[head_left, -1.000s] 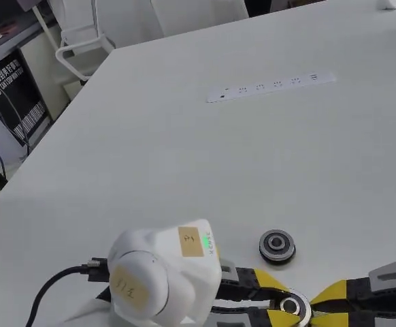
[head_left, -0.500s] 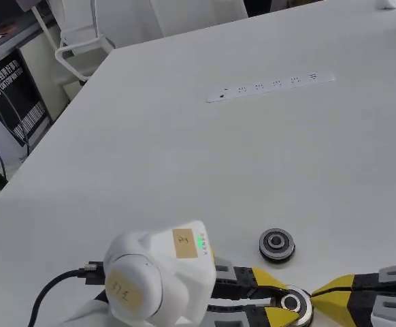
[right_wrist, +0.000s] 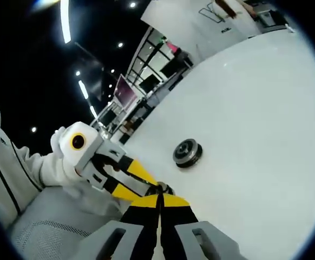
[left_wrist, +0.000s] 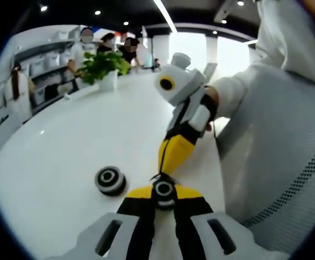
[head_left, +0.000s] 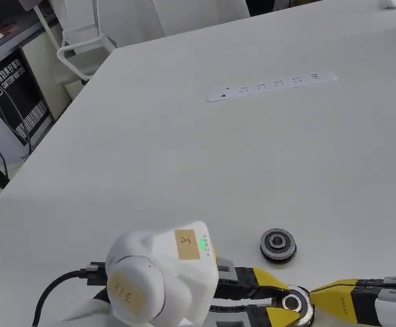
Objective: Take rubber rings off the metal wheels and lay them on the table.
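A metal wheel (head_left: 294,304) with a black rubber ring is held just above the table's near edge, and my left gripper (head_left: 279,305) is shut on it from the left. In the left gripper view the wheel (left_wrist: 164,190) sits between my yellow-black jaws. My right gripper (head_left: 315,300) comes in from the right with its jaws together, pinching the rubber ring (right_wrist: 162,188) at the wheel's rim. A second wheel (head_left: 277,244) with its ring on lies flat on the table just beyond; it is also the wheel (left_wrist: 110,180) in the left gripper view and the wheel (right_wrist: 188,153) in the right gripper view.
The white table (head_left: 184,157) spreads wide and bare ahead. A white power strip (head_left: 271,86) lies further back. Chairs (head_left: 82,41) and a dark rack (head_left: 11,88) stand off the table's left side. The person's white sleeve (left_wrist: 287,135) is close on the right.
My right gripper has dropped lower and closed its jaws in at the held wheel's rim. The left gripper and the wheel on the table stay put.
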Tool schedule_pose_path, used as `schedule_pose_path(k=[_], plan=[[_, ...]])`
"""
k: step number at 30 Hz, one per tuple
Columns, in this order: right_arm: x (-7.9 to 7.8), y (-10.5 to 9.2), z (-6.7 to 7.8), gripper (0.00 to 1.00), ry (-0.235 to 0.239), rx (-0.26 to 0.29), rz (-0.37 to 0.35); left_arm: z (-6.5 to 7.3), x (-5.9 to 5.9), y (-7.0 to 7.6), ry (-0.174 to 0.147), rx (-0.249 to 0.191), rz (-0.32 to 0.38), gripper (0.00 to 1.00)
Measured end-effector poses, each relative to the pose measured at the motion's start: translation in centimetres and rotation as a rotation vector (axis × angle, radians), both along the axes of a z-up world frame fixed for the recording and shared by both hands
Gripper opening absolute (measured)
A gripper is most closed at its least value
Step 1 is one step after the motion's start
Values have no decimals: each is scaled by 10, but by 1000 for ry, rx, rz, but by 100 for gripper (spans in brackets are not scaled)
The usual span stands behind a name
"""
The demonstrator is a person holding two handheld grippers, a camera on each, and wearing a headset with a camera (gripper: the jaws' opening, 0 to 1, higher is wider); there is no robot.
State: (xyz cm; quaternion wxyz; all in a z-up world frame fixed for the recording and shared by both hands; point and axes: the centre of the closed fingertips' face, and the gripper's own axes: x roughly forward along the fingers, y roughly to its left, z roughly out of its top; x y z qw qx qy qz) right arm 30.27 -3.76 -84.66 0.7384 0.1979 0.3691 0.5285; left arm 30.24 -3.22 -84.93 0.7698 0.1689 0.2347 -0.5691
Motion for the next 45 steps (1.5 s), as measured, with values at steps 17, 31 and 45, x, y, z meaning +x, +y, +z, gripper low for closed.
schedule_pose_path(k=[17,31,45], plan=[[-4,14,7,0,-15,20,51,0,0,0,-1,4,6,12],[-3,15,14,0,-31,55,45,0,-2,-1,-53,30,-11,13],[3,1,8,0,-73,-50,-4,22,-4,-4,6,-4,-17,25]])
